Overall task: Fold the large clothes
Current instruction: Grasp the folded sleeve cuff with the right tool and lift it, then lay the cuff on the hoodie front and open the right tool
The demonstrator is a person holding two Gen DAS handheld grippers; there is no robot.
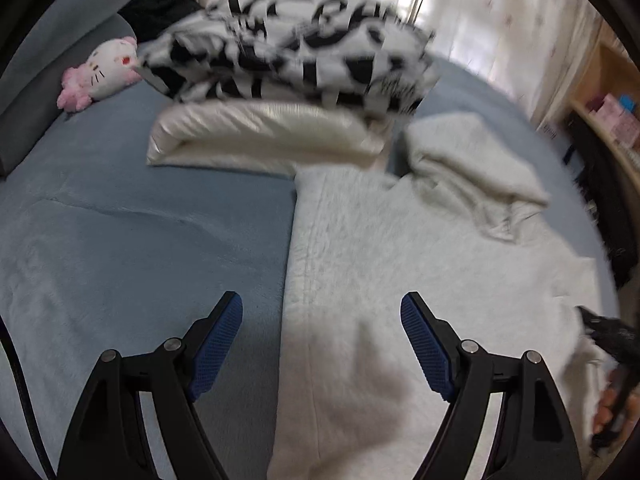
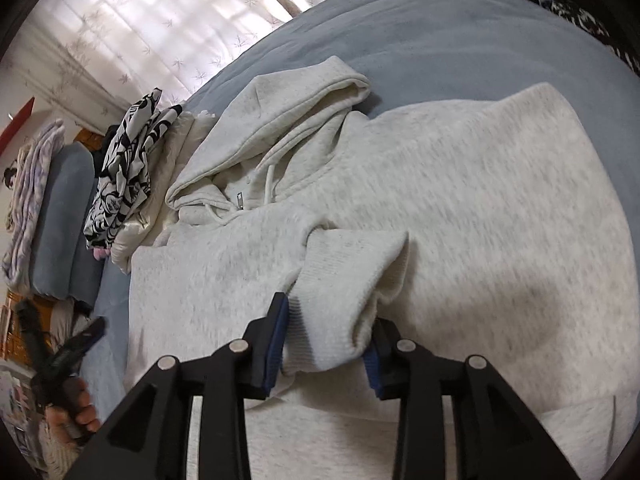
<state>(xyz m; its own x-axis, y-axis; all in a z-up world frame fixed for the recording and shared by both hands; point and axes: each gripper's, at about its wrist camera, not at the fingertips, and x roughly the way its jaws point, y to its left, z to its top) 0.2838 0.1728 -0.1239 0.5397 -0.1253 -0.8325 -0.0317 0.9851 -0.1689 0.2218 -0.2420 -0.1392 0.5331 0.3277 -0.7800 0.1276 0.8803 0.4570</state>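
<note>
The grey hoodie point(image 2: 460, 208) lies flat on the blue bed cover point(image 2: 440, 24), front up, hood point(image 2: 280, 120) bunched at its top end toward the curtained window. One sleeve is folded across the chest so that its ribbed cuff point(image 2: 340, 300) rests on the body panel, below the hood and the drawstrings.

The right gripper point(image 2: 326, 340) stands over the hoodie's chest with the cuff between its jaws. The jaws are part open; the left pad lies against the ribbing, while the far pad is partly hidden behind the cloth, so a firm pinch cannot be confirmed. Judgement: the sleeve is being laid down and let go.

The left gripper point(image 1: 322, 344) hovers at the hoodie's side edge, where grey cloth meets blue cover, jaws wide apart and empty. The picture is blurred there.

Beyond the hood end of the hoodie sit a folded cream garment point(image 1: 256, 136) and a black-and-white printed one point(image 1: 296, 48) stacked on it, with a pink-and-white plush toy point(image 1: 100, 72) further off to the side.

Recommendation for the step in hand: free the cuff fully before lifting away, so the sleeve is not dragged off the chest. Leave the sleeve lying straight across the body, without a twist. The cuff now stands ruffled; press it flat, since any ridge will bulk the later folds.
</note>
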